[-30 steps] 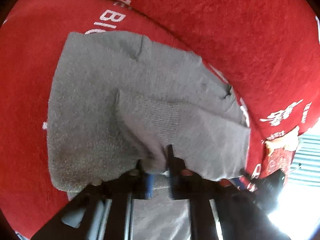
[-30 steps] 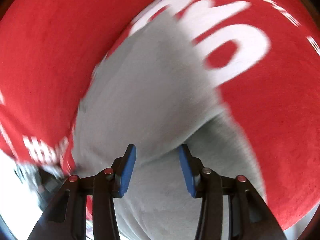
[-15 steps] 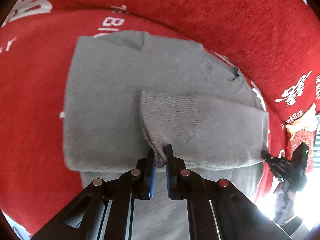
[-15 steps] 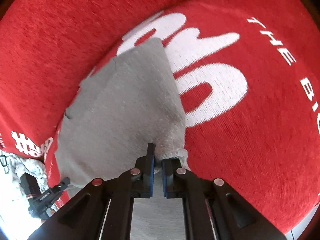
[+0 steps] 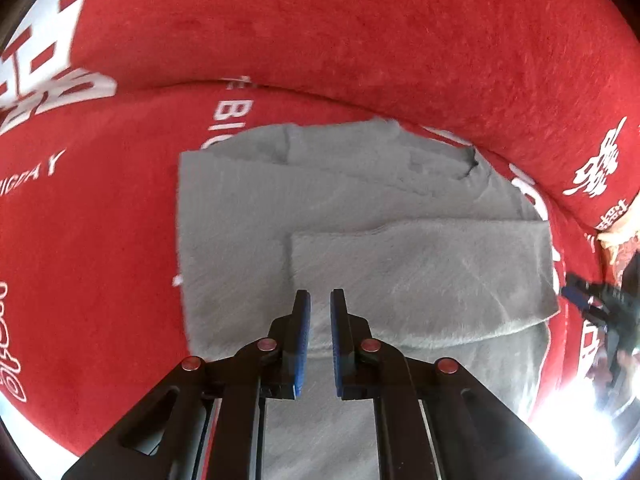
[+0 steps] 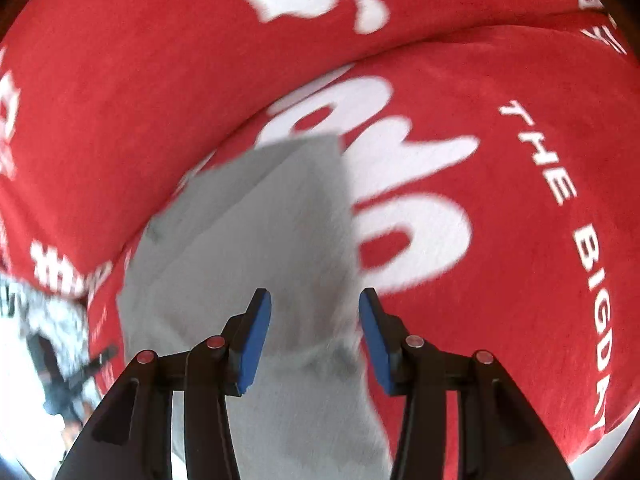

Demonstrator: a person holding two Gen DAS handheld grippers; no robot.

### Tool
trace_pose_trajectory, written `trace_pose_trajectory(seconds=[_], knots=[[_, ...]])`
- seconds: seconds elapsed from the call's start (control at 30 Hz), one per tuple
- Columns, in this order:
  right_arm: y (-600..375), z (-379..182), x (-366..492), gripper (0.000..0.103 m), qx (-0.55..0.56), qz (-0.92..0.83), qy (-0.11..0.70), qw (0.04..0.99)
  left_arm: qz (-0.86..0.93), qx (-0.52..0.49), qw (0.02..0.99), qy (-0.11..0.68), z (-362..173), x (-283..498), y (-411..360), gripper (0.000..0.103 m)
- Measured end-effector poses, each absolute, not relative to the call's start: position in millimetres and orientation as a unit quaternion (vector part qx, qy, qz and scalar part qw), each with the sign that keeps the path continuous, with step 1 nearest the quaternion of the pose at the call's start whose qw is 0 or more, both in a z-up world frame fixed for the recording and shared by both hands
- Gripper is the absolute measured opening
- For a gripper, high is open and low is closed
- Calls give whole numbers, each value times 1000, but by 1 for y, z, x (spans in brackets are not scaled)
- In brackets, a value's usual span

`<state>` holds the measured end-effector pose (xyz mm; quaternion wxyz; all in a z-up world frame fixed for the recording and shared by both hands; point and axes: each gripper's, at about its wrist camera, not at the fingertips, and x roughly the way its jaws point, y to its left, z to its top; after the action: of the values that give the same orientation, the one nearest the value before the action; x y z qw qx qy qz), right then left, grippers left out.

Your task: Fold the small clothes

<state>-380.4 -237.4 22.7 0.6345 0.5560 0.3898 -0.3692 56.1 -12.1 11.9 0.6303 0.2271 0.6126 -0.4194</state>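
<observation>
We see a red blanket [image 5: 360, 40] with white lettering [image 6: 400, 184] spread under everything, bunched into a thick fold at the back. At one edge, bright glare washes out the view.

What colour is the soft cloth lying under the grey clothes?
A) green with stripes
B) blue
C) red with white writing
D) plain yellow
C: the grey garment lies on a red cloth printed with white letters, seen in both wrist views.
</observation>
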Motion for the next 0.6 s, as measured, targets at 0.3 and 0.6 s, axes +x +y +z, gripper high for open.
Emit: trace_pose_trajectory(seconds=[0.3, 0.6], knots=[[-284, 8, -347, 8, 529, -357, 422, 644, -394, 260, 635, 611, -19, 34, -32, 10], [-295, 0, -380, 2, 470, -426, 467, 616, -383, 278, 645, 600, -20, 22, -37, 10]])
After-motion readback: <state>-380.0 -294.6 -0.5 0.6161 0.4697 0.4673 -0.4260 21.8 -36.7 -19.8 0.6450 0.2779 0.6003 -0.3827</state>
